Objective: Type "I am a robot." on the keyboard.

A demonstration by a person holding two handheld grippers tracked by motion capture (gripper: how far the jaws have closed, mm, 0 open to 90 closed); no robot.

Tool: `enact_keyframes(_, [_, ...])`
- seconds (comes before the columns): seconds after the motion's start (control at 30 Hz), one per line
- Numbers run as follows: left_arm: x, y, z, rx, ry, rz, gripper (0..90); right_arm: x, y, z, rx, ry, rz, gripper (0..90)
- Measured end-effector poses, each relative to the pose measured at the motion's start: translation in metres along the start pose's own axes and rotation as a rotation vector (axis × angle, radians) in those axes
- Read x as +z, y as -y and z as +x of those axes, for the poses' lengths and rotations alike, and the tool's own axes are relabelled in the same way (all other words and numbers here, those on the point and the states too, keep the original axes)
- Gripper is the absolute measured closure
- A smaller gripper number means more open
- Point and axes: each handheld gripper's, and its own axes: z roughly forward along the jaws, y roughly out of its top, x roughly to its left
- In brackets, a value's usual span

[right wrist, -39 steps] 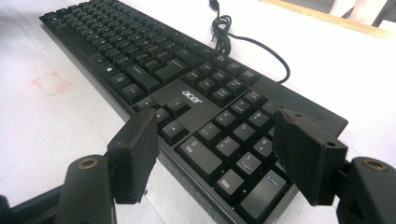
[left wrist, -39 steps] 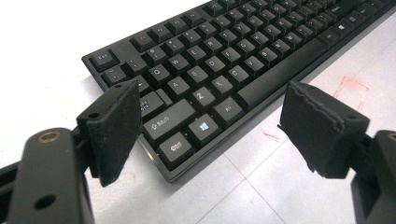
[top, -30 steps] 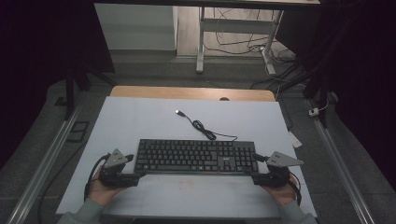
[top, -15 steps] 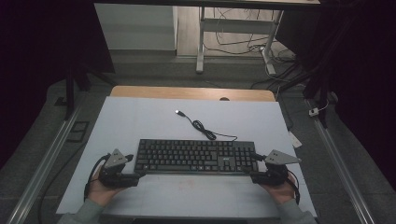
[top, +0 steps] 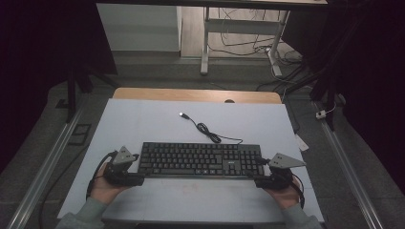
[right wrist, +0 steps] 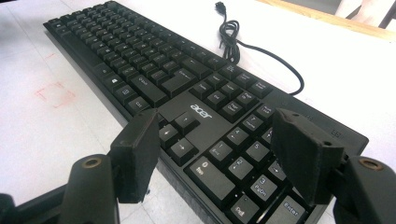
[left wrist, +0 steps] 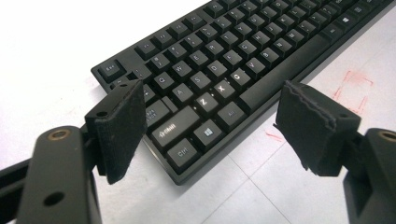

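Bracketing a black keyboard from both ends

Spreading wide, the left gripper [left wrist: 205,126] has its jaws well apart and holds nothing; between them lies the near left corner of the keyboard [left wrist: 219,70], with the Ctrl and Windows keys just beyond the pads. The gripper sits low and angled in toward the keys, held in the person's left hand [top: 102,186], whose forearm comes up from the bottom edge of the high view. The right gripper [right wrist: 215,154] is likewise open and grips nothing; its jaws frame the arrow keys and number pad at the keyboard's near right corner, with the left pad over the front edge. In the high view the right hand [top: 284,193] mirrors the left, both grippers level with the keyboard's front edge, one at each end. The keyboard lies flat, square to the person, on the white table [top: 143,119]. Its cable [top: 205,129] runs from the back edge in a loose coil, ending in a plug farther up the table.
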Motion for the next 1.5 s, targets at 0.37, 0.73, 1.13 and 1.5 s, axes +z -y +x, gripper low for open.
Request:
enact_keyframes(0.37, [0.002, -0.019, 0.013, -0.018, -0.02, 0.007, 28.0, 0.011, -0.011, 0.002, 0.006, -0.016, 0.007, 33.9])
enact_keyframes(0.73, [0.01, -0.013, 0.014, -0.019, -0.007, 0.033, 29.9, 0.034, -0.035, 0.013, 0.004, -0.061, 0.028, 36.2])
enact_keyframes(1.13, [0.014, -0.012, 0.011, -0.014, -0.005, 0.032, 30.7, 0.07, -0.073, 0.03, -0.004, -0.092, 0.049, 63.3])
enact_keyframes(1.5, [0.014, -0.011, 0.011, -0.012, -0.011, 0.024, 30.8, 0.098, -0.095, 0.045, -0.038, -0.151, 0.055, 87.9])
